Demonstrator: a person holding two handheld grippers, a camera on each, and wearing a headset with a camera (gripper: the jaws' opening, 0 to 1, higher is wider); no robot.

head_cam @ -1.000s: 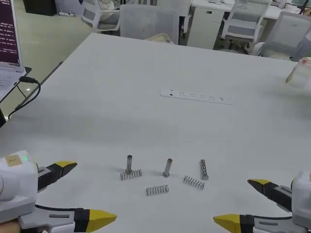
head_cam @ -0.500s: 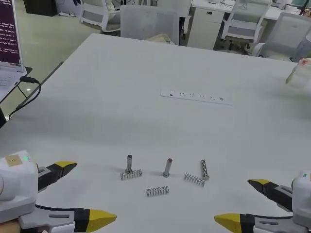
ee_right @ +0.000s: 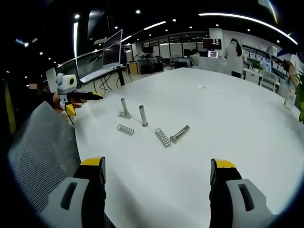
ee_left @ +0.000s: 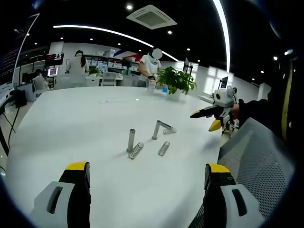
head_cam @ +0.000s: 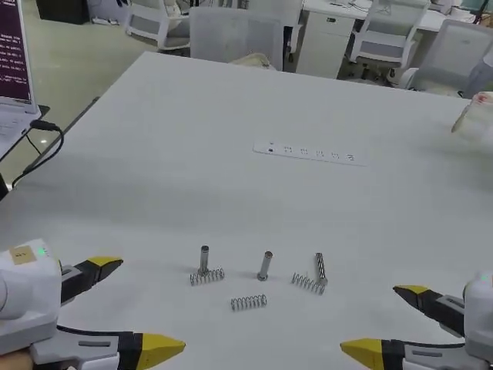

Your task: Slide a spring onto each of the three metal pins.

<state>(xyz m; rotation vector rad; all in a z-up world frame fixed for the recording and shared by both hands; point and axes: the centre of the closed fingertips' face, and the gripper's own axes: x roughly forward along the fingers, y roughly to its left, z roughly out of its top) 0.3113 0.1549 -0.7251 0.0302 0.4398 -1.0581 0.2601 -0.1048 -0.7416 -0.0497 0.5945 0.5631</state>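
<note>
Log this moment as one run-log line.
pins: two upright, one lying | springs: three loose on table, none fitted | left tongs: open, empty | right tongs: open, empty

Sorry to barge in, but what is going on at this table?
A person holds an open gripper in each hand, the left gripper and right gripper, at the near edge of the table. Between them, the left pin and middle pin stand upright; the right pin lies on its side. The left spring, front spring and right spring lie loose beside them, none on a pin yet.
</note>
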